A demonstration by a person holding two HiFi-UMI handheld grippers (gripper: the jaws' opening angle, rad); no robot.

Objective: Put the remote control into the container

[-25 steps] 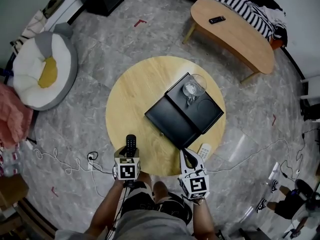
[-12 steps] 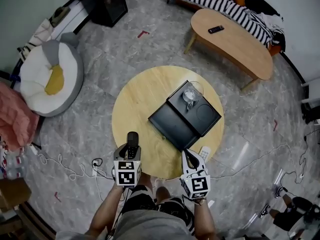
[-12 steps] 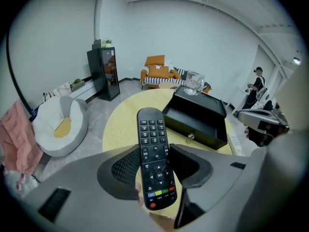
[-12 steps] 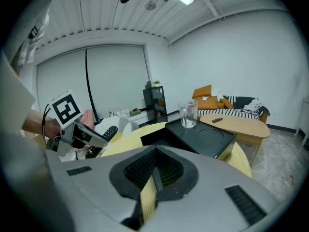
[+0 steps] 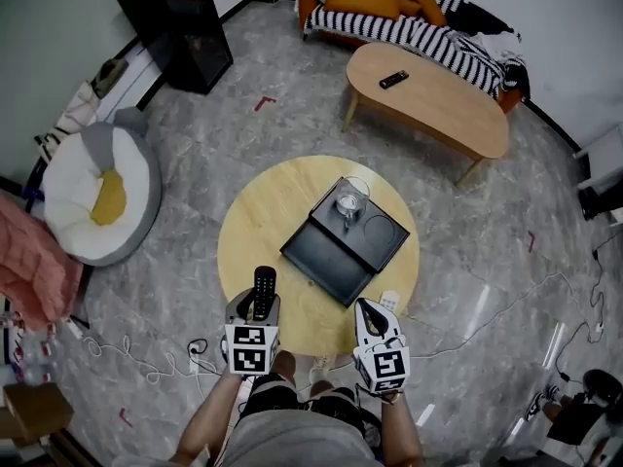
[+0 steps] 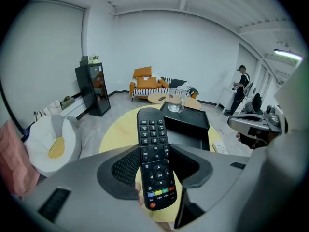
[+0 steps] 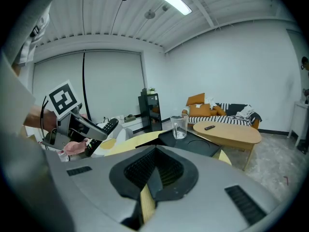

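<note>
A black remote control point(image 5: 263, 292) point(image 6: 154, 158) sits lengthwise between the jaws of my left gripper point(image 5: 261, 305) point(image 6: 155, 154), which is shut on it and held over the near left edge of the round wooden table point(image 5: 258, 222). The black container point(image 5: 329, 259) point(image 6: 186, 139) lies in the table's middle, and its raised far part bears a glass mug point(image 5: 349, 202) point(image 7: 178, 126). My right gripper point(image 5: 371, 313) point(image 7: 152, 174) hovers at the table's near right edge, shut with nothing in it. The right gripper view shows the held remote point(image 7: 99, 134) at left.
A white remote point(image 5: 389, 303) lies on the table's near right rim. Beyond stand an oval wooden table point(image 5: 443, 110) with a dark remote point(image 5: 393, 79), a striped sofa point(image 5: 409, 25), a black cabinet point(image 5: 180, 22) and a beanbag point(image 5: 92, 197). Cables trail over the floor. A person point(image 6: 240, 88) stands far right.
Both grippers have risen, the left more, and the remote stays gripped. The head view has pulled back, so the table looks smaller and more of the room shows.
</note>
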